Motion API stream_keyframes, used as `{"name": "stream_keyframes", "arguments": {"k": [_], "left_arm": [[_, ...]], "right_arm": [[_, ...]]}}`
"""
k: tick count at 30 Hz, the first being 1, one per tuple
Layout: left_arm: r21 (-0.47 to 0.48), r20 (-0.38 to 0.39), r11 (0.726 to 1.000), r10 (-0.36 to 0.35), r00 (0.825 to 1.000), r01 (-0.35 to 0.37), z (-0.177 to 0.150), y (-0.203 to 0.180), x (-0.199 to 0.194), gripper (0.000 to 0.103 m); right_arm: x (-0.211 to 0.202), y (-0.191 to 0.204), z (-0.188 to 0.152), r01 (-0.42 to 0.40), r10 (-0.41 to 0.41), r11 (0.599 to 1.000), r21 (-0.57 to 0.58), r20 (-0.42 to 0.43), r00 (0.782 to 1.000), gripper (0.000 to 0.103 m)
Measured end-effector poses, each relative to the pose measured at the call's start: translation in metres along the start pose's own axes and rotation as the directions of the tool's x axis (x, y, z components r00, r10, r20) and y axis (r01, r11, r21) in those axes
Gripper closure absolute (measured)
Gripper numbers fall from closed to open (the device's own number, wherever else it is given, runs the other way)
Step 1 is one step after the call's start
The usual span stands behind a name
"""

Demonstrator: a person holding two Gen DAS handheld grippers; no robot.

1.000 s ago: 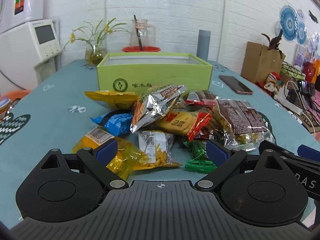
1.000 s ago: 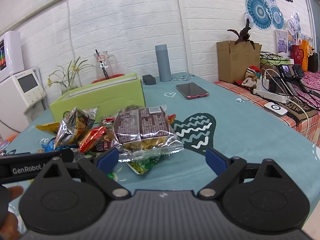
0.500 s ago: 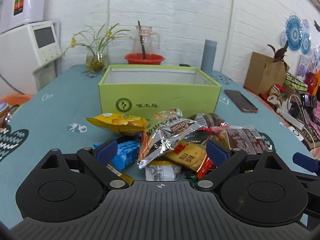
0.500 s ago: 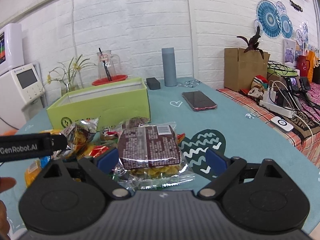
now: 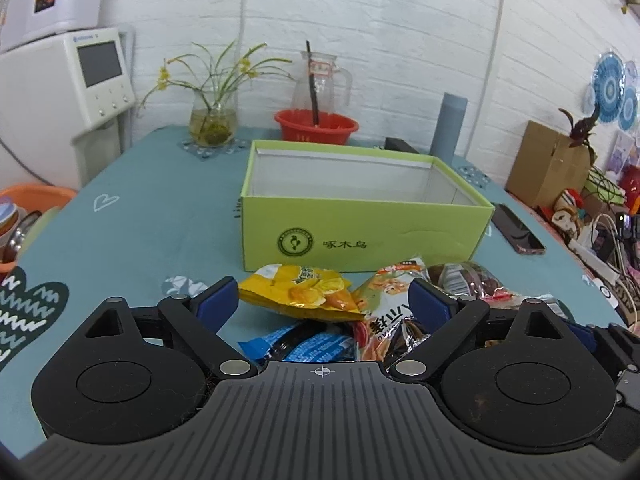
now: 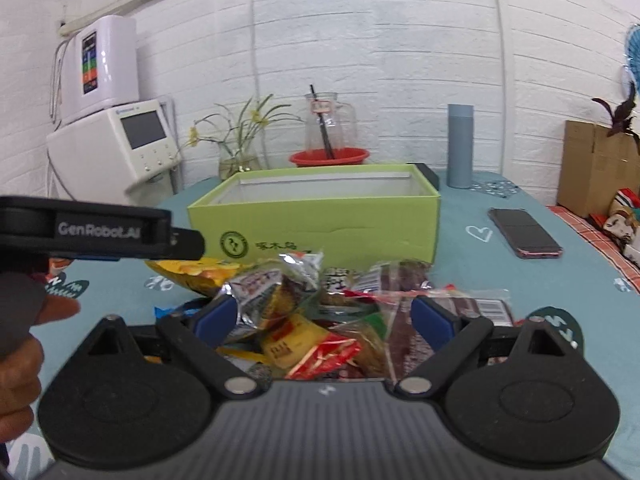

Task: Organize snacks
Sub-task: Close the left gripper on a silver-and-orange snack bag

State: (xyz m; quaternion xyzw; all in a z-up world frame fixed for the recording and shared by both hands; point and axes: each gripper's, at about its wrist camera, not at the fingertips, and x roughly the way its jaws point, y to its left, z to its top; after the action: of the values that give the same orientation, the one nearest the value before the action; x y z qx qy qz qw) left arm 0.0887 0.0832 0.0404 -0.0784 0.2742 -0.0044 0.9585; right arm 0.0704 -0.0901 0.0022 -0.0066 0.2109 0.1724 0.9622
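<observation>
A pile of snack packets lies on the teal tablecloth in front of an open green box (image 5: 360, 236), which looks empty; the box also shows in the right wrist view (image 6: 320, 220). My left gripper (image 5: 324, 300) is open above the pile, over a yellow packet (image 5: 300, 292) and a blue packet (image 5: 304, 346). My right gripper (image 6: 324, 314) is open over a silver packet (image 6: 264, 292), a yellow-red packet (image 6: 312, 346) and a clear brown packet (image 6: 472, 306). The left gripper's body (image 6: 100, 232) shows at the left of the right wrist view.
Behind the box stand a flower vase (image 5: 212, 120), a glass pitcher in a red bowl (image 5: 316, 124) and a grey bottle (image 5: 448, 128). A phone (image 5: 518, 228) lies right of the box. A cardboard box (image 5: 552, 160) and cables crowd the right edge.
Both grippers have moved forward and higher over the pile toward the green box. The right gripper has swung left to face the box. Both stay open and empty.
</observation>
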Motion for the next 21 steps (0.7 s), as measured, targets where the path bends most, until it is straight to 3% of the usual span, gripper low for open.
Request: {"name": "stream_keyframes", "arguments": {"k": [3, 9, 16, 21], "left_arm": [[0.013, -0.020, 0.999, -0.040, 0.999, 0.040, 0.008, -0.007, 0.009, 0.024], [0.068, -0.043, 0.998, -0.008, 0.999, 0.010, 0.020, -0.024, 0.033, 0.025], [0.045, -0.118, 0.998, -0.047, 0.992, 0.053, 0.020, -0.019, 0.059, 0.039], [0.025, -0.136, 0.998, -0.061, 0.989, 0.065, 0.017, -0.014, 0.063, 0.042]], "right_arm": [[0.012, 0.013, 0.001, -0.030, 0.030, 0.998, -0.047, -0.015, 0.999, 0.011], [0.032, 0.019, 0.007, -0.055, 0.052, 0.995, -0.077, -0.044, 0.998, 0.011], [0.047, 0.021, 0.009, -0.069, 0.063, 0.993, -0.096, -0.056, 0.996, 0.011], [0.051, 0.020, 0.006, -0.098, 0.092, 0.992, -0.078, -0.070, 0.993, 0.011]]}}
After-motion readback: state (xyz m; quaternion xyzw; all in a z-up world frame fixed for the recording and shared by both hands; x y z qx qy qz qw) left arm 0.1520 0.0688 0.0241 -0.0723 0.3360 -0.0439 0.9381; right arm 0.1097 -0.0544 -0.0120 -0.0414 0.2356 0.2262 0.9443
